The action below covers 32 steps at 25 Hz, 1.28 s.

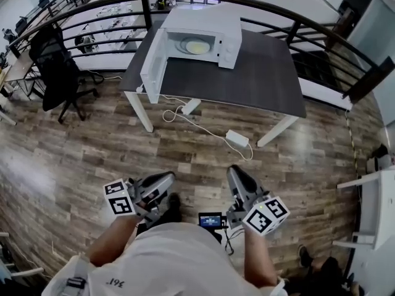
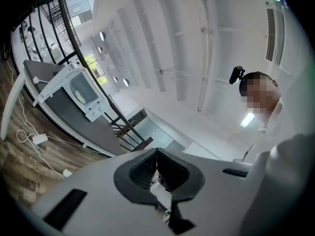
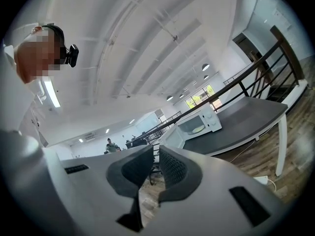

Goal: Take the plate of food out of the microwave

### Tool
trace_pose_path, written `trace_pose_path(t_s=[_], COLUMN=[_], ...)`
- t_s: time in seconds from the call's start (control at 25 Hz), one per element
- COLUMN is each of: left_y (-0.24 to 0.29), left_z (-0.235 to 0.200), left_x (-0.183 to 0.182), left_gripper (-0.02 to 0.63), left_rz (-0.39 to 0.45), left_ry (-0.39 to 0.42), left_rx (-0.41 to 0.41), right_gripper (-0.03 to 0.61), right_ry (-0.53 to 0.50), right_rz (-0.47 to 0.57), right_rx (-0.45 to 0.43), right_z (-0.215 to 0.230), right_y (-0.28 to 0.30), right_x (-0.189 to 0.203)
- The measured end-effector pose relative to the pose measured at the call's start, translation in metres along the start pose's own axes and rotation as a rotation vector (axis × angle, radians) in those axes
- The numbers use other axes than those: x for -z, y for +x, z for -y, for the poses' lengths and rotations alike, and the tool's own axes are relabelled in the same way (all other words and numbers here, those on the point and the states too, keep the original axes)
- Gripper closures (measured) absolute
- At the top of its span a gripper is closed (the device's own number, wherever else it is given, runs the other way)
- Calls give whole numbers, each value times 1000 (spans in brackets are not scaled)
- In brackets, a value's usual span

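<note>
A white microwave (image 1: 207, 32) stands on the far side of a dark grey table (image 1: 265, 79), its door (image 1: 152, 66) swung open to the left. Inside lies a plate with yellow food (image 1: 196, 45). Both grippers are held close to my body, far from the table, over the wooden floor. My left gripper (image 1: 168, 179) has its jaws closed tip to tip on nothing (image 2: 156, 154). My right gripper (image 1: 234, 172) holds nothing, and a narrow slit shows between its pads (image 3: 156, 149). Both gripper views show the microwave (image 2: 81, 90) (image 3: 199, 123) in the distance.
A black office chair (image 1: 58, 66) stands left of the table. A cable and white power adapter (image 1: 237, 139) lie on the floor before the table. A dark curved railing (image 1: 296, 17) runs behind it. A white table (image 1: 376, 214) is at the right edge.
</note>
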State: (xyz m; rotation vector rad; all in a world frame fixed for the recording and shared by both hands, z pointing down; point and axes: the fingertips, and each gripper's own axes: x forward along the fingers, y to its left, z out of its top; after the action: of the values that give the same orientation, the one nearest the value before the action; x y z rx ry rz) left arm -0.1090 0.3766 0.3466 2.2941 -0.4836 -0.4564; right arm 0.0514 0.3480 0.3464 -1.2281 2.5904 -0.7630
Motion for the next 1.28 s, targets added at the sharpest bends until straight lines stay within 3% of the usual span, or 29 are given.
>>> trace_pose_path(t_s=[0.44,0.72,1.0,1.28], left_y=[-13,-20,4,76], left_z=[-76,-111,-145,-184], left_x=[-73,-92,-110,-141], left_gripper=[611,610,611,610], left_rz=[-102,-99,-88,-48], left_ry=[154,134,146,161], left_rx=[-45,-58,-96,-145], right_gripper=[541,541,541,541], right_ry=[18,-2,8,8], right_rz=[31,4,-24,-60], right_rx=[66,77,59,-8], right_z=[2,3,45,110], right_y=[99,141,180,226], right_x=[-10,-13,-25,-68])
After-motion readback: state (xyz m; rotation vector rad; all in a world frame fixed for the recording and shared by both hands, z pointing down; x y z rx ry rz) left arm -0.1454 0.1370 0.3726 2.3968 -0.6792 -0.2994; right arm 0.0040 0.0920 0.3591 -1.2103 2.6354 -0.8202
